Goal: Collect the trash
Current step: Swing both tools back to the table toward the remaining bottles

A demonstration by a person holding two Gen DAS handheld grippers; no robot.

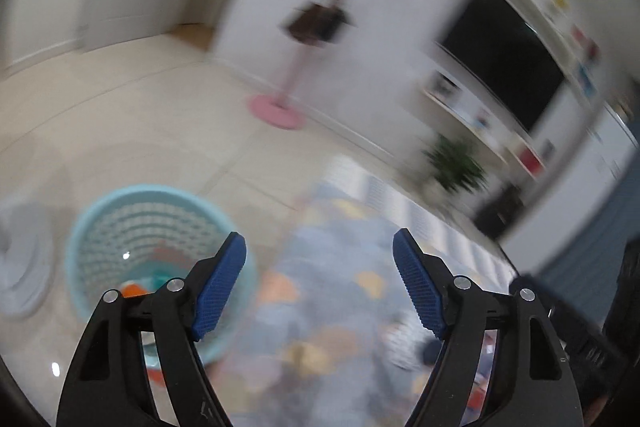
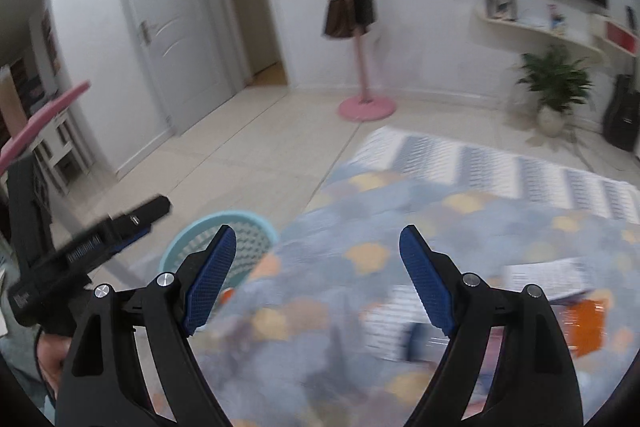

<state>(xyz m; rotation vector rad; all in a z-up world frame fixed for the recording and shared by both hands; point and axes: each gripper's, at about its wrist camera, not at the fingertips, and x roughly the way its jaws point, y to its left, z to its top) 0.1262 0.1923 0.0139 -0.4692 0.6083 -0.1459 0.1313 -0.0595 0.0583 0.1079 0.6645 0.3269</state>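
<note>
perforated plastic basket point(image 1: 152, 227), glossy floor tiles point(image 1: 120, 115)

Home living room: black wall-mounted flat TV point(image 1: 504, 55) above white curved wall shelves point(image 2: 536, 25), pink coat stand with round base point(image 2: 366, 105) carrying a brown handbag point(image 2: 340, 15). White panel door point(image 2: 168, 39), potted green plant point(image 2: 554, 87), beige tile floor point(image 2: 248, 143) with pastel patterned play mat point(image 2: 400, 219).

A light blue perforated plastic basket point(image 1: 156, 251) stands on the pale tiled floor point(image 1: 132, 115), just left of the patterned blue floor mat point(image 2: 460, 219). Scattered paper and wrapper trash point(image 2: 548, 281) lies on the mat's near right. Far behind, a pink coat stand point(image 2: 366, 107) rises left of a potted green plant point(image 2: 554, 87)
</note>
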